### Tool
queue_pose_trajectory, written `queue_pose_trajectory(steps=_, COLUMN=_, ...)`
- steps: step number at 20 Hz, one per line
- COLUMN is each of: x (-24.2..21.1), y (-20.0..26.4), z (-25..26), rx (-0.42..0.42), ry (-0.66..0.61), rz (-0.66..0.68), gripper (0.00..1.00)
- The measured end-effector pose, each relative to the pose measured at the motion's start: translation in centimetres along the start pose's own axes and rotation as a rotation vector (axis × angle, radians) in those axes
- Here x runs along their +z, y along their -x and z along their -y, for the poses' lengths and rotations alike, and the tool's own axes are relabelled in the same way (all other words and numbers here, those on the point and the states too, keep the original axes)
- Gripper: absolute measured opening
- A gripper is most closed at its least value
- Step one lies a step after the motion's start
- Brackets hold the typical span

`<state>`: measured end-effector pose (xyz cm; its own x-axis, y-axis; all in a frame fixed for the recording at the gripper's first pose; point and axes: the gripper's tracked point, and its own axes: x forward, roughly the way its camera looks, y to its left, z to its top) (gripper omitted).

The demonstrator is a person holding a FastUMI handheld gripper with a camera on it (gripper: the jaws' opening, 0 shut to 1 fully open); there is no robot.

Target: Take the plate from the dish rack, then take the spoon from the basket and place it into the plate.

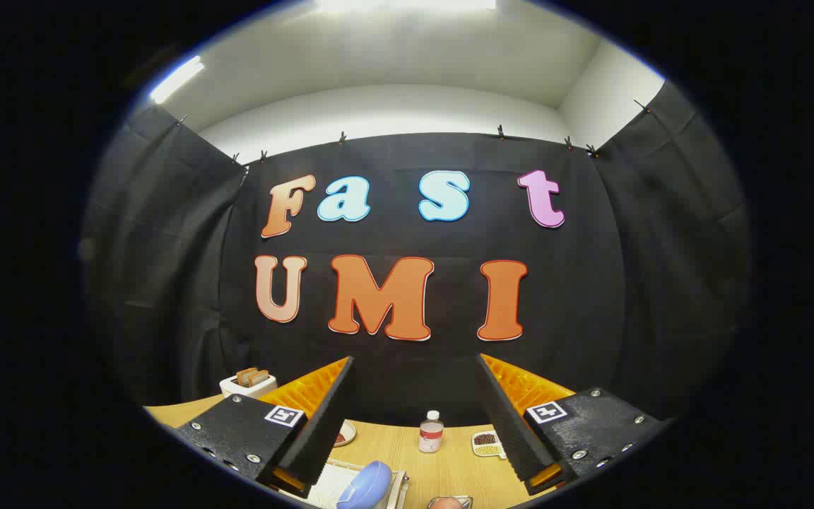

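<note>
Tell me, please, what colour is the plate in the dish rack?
Light blue, the plate shows in the gripper view, just ahead of the open gripper.

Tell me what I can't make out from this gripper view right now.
- Blue rounded dish in the white rack: cut off low between the open tongs, which hold nothing.
- Spoon and basket: I cannot place them.
- Contents of the small white divided tray beyond the clear bottle: too small.

claw [414,417] open, holding nothing | blue plate [364,486] in dish rack [398,488] below | bottle [431,432] ahead
</note>
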<state>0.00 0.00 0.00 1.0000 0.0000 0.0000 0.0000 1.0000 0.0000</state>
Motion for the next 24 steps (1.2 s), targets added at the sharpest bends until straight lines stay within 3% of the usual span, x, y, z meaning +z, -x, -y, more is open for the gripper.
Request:
queue_pose_trajectory(steps=15, x=-5.5, y=-2.7, z=-2.3, rx=0.066, ry=-0.015, rz=-0.202, gripper=0.99)
queue_pose_trajectory(steps=24, x=-14.6, y=-2.9, z=-5.9, rx=0.175, ry=-0.090, rz=-0.550, gripper=0.96)
